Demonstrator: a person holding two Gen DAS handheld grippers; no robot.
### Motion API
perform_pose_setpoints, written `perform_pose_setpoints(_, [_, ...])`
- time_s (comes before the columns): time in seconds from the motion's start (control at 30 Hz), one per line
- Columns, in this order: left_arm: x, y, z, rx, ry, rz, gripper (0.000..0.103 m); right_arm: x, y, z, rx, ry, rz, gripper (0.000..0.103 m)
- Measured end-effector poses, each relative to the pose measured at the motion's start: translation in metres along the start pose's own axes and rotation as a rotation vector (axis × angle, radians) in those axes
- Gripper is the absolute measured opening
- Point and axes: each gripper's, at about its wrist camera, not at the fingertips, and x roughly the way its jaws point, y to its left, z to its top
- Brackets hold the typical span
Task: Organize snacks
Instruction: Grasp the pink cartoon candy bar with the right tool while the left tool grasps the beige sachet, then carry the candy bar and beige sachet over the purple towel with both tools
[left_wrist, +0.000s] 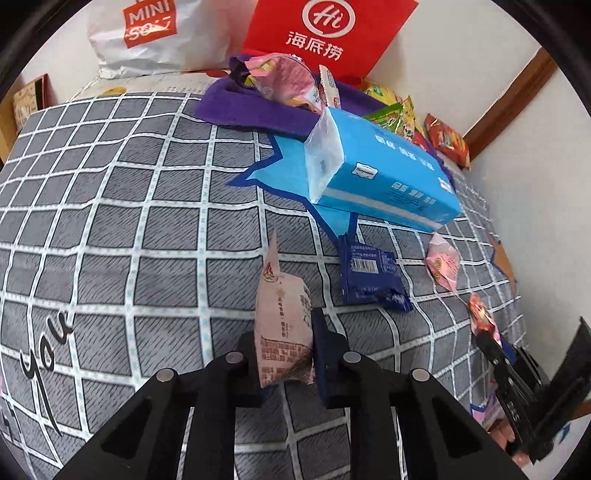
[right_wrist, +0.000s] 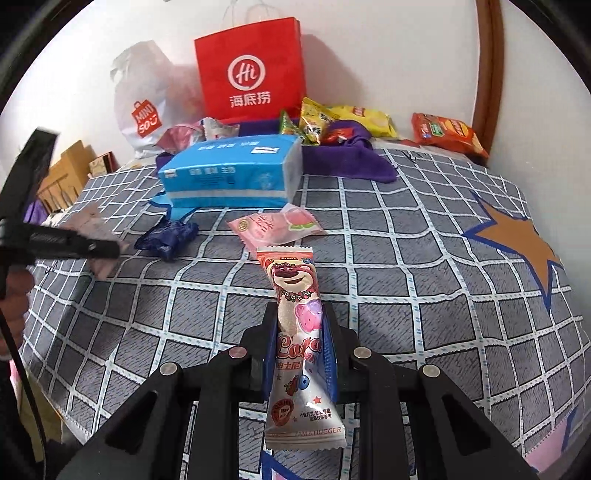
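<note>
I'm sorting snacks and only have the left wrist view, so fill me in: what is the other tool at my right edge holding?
Observer: The right gripper is shut on a pink bear-print candy packet, gripped mid-length.
Operator: Is its printed face visible?
Observer: Yes, the bear face points away from the camera, towards the blue tissue pack.
Operator: Anything by the wall I can't see well?
Observer: A yellow chip bag lies between the green-yellow snack packs and the orange chip bag.
Operator: And my own gripper, from there?
Observer: The left gripper shows at the left edge, with a blurred pale pink packet at its tip.
</note>
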Motion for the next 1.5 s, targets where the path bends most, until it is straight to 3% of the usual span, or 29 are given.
perform_pose_setpoints(0.27, [-0.019,0.000,-0.001,0.022,-0.030,-0.035,0.018,-0.013,0.005,0.010,0.025,-0.018,-0.018,0.022])
perform_pose_setpoints(0.6, [-0.046,-0.015,0.028,0.082,-0.067,-0.061,0.018,-0.030,0.018,0.048,0.041,-0.062,-0.021,0.022])
perform_pose_setpoints(1.07, [-0.072,-0.049,0.116,0.169,-0.117,-0.061,0.018,-0.020,0.032,0.157,0.013,-0.135,-0.048,0.022])
perform_pose_setpoints(1.23, [-0.070,-0.061,0.151,0.184,-0.132,-0.064,0.018,-0.016,0.037,0.201,-0.012,-0.184,-0.017,0.022])
perform_pose_setpoints(1.5, [-0.051,-0.064,0.210,0.168,-0.115,-0.058,0.018,0.011,0.043,0.254,-0.023,-0.187,-0.019,0.022])
